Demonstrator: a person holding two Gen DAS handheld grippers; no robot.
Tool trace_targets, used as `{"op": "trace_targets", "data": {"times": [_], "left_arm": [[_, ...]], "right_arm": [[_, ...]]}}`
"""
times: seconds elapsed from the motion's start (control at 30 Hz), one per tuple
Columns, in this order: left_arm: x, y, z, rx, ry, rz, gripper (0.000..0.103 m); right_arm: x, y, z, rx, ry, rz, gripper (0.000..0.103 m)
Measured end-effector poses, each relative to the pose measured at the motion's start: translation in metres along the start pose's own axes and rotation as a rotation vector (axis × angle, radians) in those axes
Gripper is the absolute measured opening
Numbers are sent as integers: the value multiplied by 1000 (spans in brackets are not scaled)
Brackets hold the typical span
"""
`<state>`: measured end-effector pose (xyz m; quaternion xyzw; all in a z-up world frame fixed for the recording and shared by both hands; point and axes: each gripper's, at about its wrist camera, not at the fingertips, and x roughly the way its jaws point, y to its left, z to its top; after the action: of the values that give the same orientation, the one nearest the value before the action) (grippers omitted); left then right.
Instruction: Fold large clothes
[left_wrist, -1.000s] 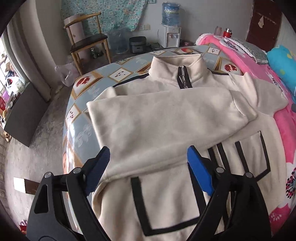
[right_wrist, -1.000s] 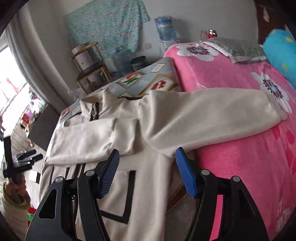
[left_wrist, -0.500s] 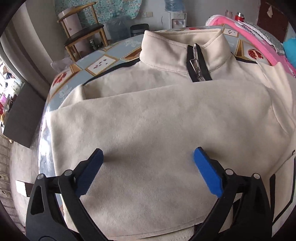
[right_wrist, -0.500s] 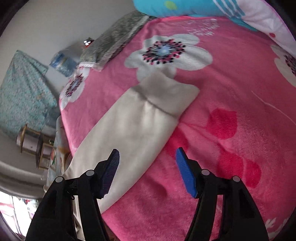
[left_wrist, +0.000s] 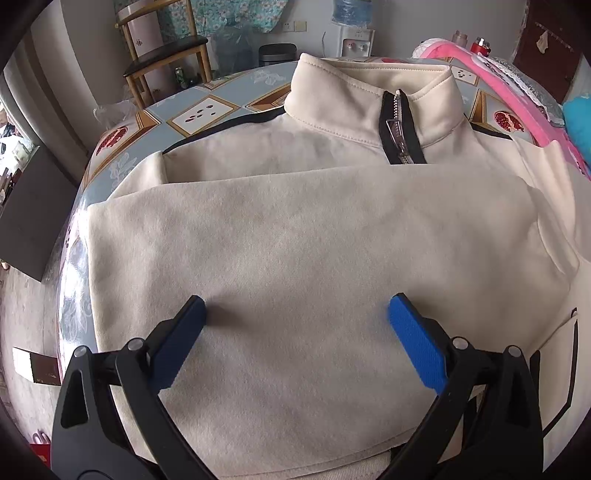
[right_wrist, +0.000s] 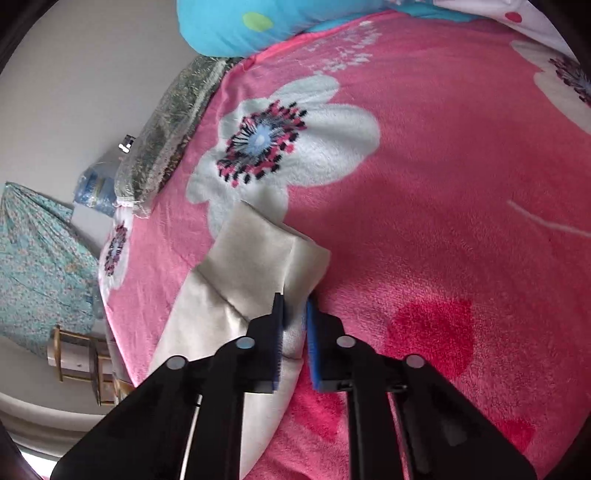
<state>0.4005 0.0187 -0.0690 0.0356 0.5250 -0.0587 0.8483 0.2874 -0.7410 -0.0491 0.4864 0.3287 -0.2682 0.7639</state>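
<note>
Cream fleece fills the left wrist view: the jacket (left_wrist: 295, 240) lies spread on a table with a patterned cloth (left_wrist: 207, 110), its stand-up collar and black-edged zipper (left_wrist: 399, 129) toward the table's far edge. One sleeve is folded flat across the chest, reaching to the table's left edge. The left gripper (left_wrist: 295, 317) tilts steeply down over that folded sleeve, its blue pads (left_wrist: 413, 339) set wide apart, having just spread further, with the tips at the fabric and nothing pinched between them.

The jacket's other sleeve (right_wrist: 229, 306) stretches off the table onto a pink blanket (right_wrist: 443, 184) with large white flowers, which covers a bed beside the table. The cuff lies near a flower in the blanket's middle. The right gripper (right_wrist: 293, 314) slants down along this sleeve, rolled so the room looks tipped sideways. Its jaws have just been closing and now stand close together, pinching the sleeve's near edge just behind the cuff. A blue pillow (right_wrist: 258, 22) sits at the blanket's far edge.
</note>
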Motion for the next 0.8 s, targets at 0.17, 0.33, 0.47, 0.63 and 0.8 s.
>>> {"op": "trace_targets", "data": {"times": [0.17,0.33,0.47,0.63,0.8], "left_arm": [[0,1,1,-1,5,-1,97],[-2,1,-2,5,-16,-2,97],[-1,1,-1,14,-7,-9,97],[-1,2,1,29,2,-23,97],[-13,13,-5,60,-2,-10,97]], "right_arm": [[-59,67,-18,-188,-76,91,8],[-129,169,-73,-456,-114,277,8],[-175,249,-140,-656,-88,469,8],[-188,319,-240,-828,46,686,8],[-131,352,-355,-939,259,705,7]]}}
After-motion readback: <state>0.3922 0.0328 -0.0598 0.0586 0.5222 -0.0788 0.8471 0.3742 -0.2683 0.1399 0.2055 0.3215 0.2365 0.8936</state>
